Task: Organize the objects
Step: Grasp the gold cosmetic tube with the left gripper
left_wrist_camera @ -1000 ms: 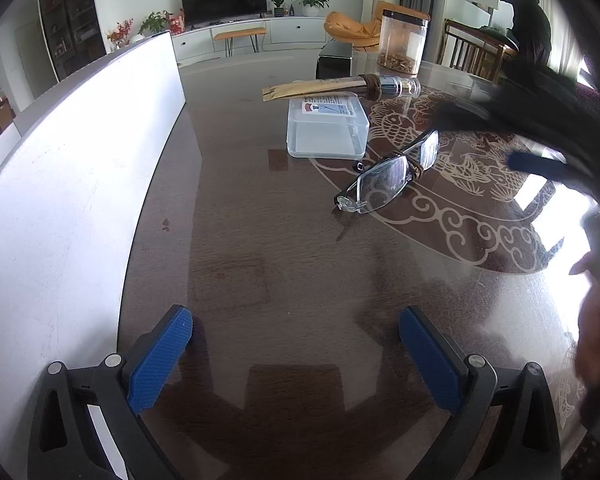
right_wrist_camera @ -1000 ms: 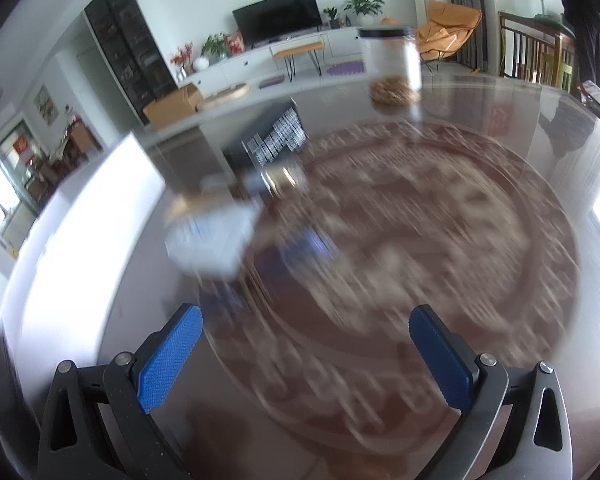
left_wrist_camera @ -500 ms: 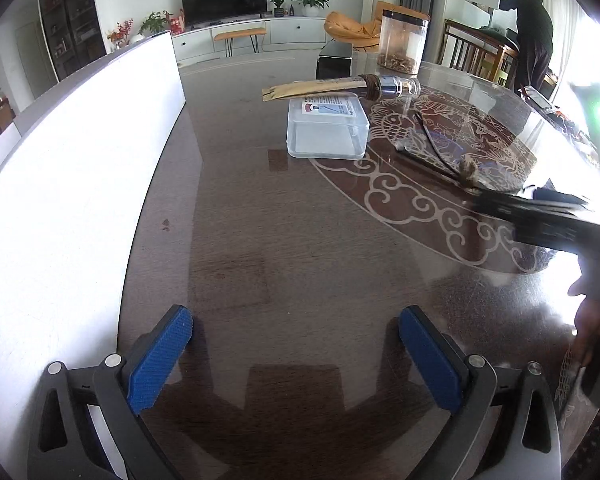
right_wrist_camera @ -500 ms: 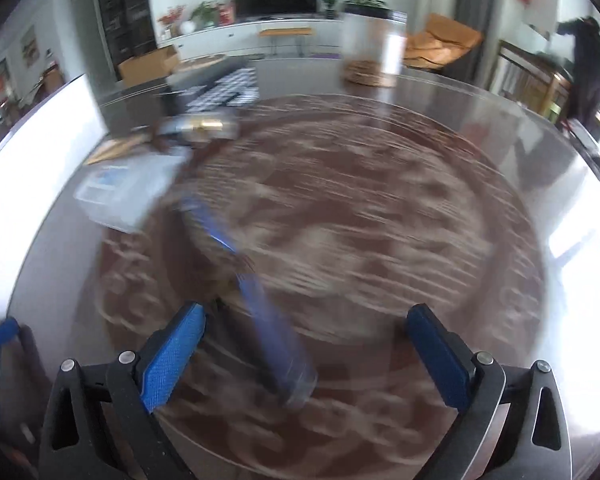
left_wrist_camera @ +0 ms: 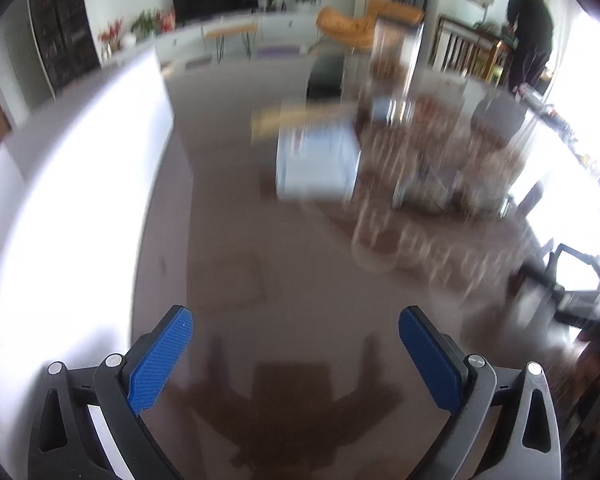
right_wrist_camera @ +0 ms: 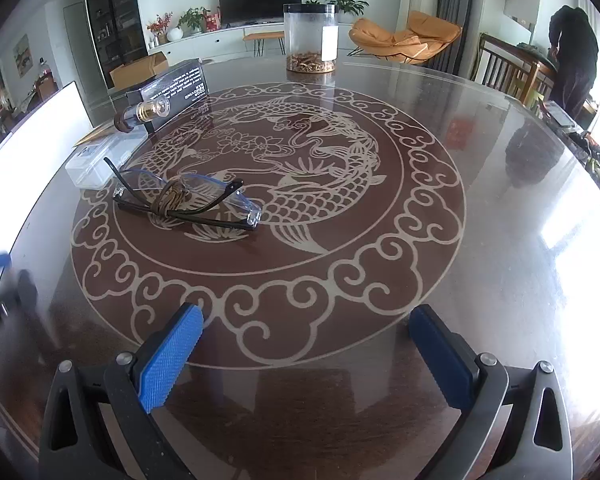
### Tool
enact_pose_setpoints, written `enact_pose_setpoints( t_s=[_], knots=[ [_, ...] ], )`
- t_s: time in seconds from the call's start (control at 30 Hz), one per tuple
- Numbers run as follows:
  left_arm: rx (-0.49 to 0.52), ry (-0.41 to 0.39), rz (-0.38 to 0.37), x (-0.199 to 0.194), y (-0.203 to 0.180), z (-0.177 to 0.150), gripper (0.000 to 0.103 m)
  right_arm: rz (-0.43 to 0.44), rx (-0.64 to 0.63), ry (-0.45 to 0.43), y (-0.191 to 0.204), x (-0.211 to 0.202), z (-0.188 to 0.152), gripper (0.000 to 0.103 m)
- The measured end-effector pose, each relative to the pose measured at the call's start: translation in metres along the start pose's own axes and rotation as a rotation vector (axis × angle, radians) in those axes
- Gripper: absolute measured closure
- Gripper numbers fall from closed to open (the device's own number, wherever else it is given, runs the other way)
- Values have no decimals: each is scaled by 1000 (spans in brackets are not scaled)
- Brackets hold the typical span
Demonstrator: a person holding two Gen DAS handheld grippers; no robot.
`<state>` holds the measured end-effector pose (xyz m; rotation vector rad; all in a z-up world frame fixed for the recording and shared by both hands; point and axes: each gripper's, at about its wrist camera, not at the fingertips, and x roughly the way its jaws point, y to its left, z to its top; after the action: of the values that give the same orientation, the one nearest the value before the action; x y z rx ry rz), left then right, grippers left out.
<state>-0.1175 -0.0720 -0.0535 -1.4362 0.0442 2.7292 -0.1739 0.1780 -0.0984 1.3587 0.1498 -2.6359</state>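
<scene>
glasses (right_wrist_camera: 186, 202) lie ahead-left of open right tool (right_wrist_camera: 306, 354).

daylight pours in from the right of both claws, blowing out that edge. the left wrist view is motion-smeared; the right wrist view is sharp. glare streaks the glossy table (right_wrist_camera: 500, 240), and fisheye bending darkens the corners.

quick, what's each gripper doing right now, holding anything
Left gripper: open, holding nothing.
Right gripper: open, holding nothing; the glasses lie on the table ahead of it.
</scene>
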Motion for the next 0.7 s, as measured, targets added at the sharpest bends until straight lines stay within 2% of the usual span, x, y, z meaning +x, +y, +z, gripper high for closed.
enact_pose_setpoints(
  t_s=[0.07, 0.13, 0.2, 0.33, 0.47, 0.5, 0.53, 0.6, 0.63, 0.67, 0.7],
  knots=[
    [23, -61, 14, -13, -6, 24, 0, -1, 0, -1, 2, -2, -5, 0],
    [49, -90, 19, -17, -14, 49, 0, -1, 0, -1, 2, -2, -5, 0],
    [82, -75, 14, -6, -24, 70, 0, -1, 0, -1, 2, -2, -4, 0],
    [228, 5, 38, 48, -48, 112, 0, -1, 0, -1, 2, -2, -4, 0],
    [337, 32, 75, 79, -60, 128, 0, -1, 0, -2, 2, -2, -4, 0],
    [346, 39, 70, 84, -61, 131, 0, -1, 0, -2, 2, -1, -4, 0],
    [342, 52, 34, 88, -59, 134, 0, -1, 0, -2, 2, -2, -4, 0],
    [319, 52, -12, 86, -55, 135, 46, 0, 0, -2, 2, -2, -4, 0],
    [315, 30, 19, 80, -55, 135, 54, 0, 0, -2, 3, -3, -7, 0],
    [304, 27, 18, 77, -55, 133, 71, 0, 0, -2, 2, -3, -7, 0],
    [290, 28, 12, 73, -52, 131, 78, 0, 0, -2, 2, -3, -7, 0]
  ],
)
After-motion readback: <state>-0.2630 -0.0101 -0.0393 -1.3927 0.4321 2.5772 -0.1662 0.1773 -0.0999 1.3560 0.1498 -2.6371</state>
